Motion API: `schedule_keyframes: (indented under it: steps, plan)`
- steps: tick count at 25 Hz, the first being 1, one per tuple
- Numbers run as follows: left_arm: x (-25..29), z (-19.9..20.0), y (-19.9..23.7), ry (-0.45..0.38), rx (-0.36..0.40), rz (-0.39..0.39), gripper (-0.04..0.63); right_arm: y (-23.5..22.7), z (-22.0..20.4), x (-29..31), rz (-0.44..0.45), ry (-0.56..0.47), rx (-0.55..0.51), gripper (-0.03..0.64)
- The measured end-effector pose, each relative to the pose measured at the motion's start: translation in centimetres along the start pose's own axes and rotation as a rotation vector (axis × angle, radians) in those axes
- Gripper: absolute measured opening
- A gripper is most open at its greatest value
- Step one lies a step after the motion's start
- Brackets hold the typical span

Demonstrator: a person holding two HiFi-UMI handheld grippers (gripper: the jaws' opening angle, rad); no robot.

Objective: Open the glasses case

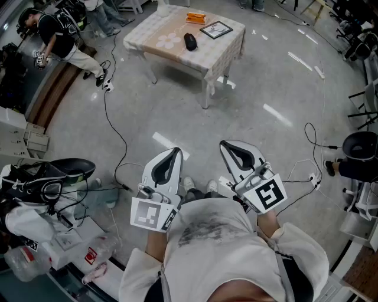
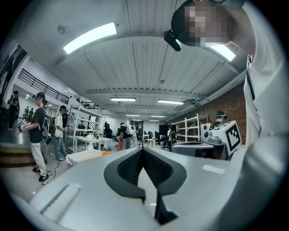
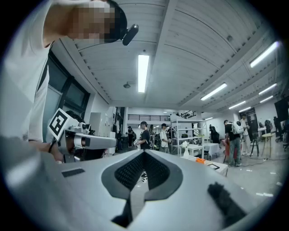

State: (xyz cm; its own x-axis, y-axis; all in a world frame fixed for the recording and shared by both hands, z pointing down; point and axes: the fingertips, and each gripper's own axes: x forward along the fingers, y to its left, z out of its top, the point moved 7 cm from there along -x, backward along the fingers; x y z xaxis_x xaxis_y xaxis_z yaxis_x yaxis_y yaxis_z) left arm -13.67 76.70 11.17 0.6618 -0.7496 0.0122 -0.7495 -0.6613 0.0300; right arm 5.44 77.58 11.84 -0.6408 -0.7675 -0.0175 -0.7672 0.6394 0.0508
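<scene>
The black glasses case (image 1: 189,41) lies closed on a small cloth-covered table (image 1: 224,50) far ahead across the floor. I hold both grippers level near my chest, pointing toward that table and well short of it. In the head view the left gripper (image 1: 175,153) and the right gripper (image 1: 227,145) hang side by side above my shoes. The left gripper (image 2: 142,151) has its jaws pressed together with nothing between them. The right gripper (image 3: 144,153) is likewise shut and empty. The case is too small to make out in either gripper view.
On the table also lie an orange object (image 1: 196,17) and a dark framed tablet (image 1: 216,29). Cables (image 1: 112,127) trail over the grey floor. Bags and clutter (image 1: 41,183) crowd my left, a black chair (image 1: 360,147) stands at right, and a person (image 1: 59,38) stands at far left.
</scene>
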Motion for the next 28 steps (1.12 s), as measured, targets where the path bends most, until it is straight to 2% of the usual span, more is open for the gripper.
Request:
schedule_keyframes:
  steps: [6, 11, 16, 22, 28]
  plan:
    - [-0.6, 0.1, -1.7, -0.002, -0.001, 0.011, 0.006, 0.4, 0.3, -1.4, 0.010, -0.001, 0.012, 0.015]
    - [0.0, 0.4, -2.3, -0.008, 0.004, 0.023, 0.006, -0.4, 0.6, -2.4, 0.024, -0.046, 0.017, 0.017]
    - [1.2, 0.3, -2.0, 0.002, -0.029, -0.010, 0.006, -1.2, 0.8, -2.1, -0.010, -0.058, -0.017, 0.017]
    - [2.4, -0.2, 0.1, 0.002, -0.010, -0.020, 0.006, -1.9, 0.2, 0.2, -0.034, -0.027, -0.023, 0.017]
    - [4.4, -0.5, 4.3, -0.004, -0.026, -0.018, 0.006, -3.1, -0.3, 4.4, -0.041, 0.011, -0.015, 0.017]
